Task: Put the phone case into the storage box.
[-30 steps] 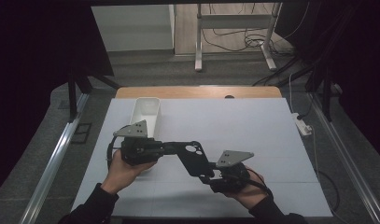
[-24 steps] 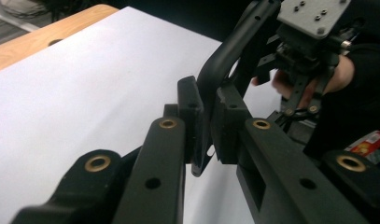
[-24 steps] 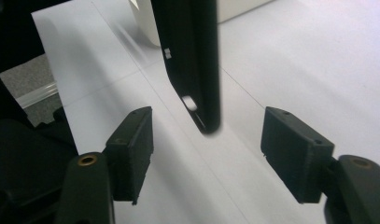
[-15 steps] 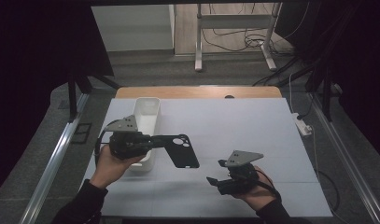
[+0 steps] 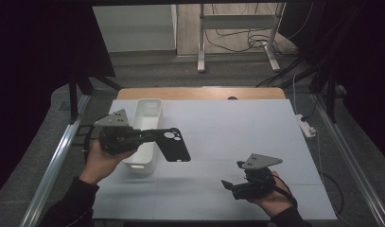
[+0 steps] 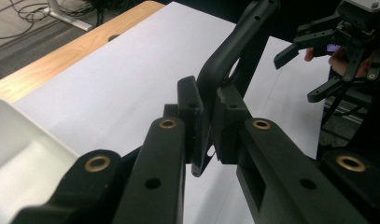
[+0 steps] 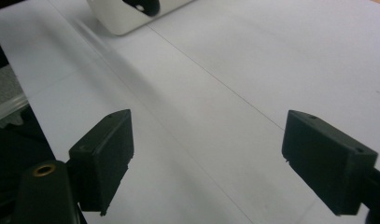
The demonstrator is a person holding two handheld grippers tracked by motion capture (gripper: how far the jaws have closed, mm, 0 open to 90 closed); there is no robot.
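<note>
Moved farther left: left gripper (image 5: 150, 136), clamped on flat black plastic phone case (image 5: 173, 145), beside white rectangular plastic bin (image 5: 145, 124). Right gripper (image 5: 229, 185) wide open, empty, over white table (image 5: 237, 127).

Beyond the jaws, a white surface (image 5: 237, 127) with a wooden far edge meets grey floor (image 5: 147, 64), desk legs (image 5: 200, 42) and cables (image 5: 247, 40) amid darkness.

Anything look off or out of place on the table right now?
Nothing stands out. The left gripper pinches the black phone case by one edge, in the air beside the white bin. The right gripper is open over the bare white table. No spill or damage shows.
</note>
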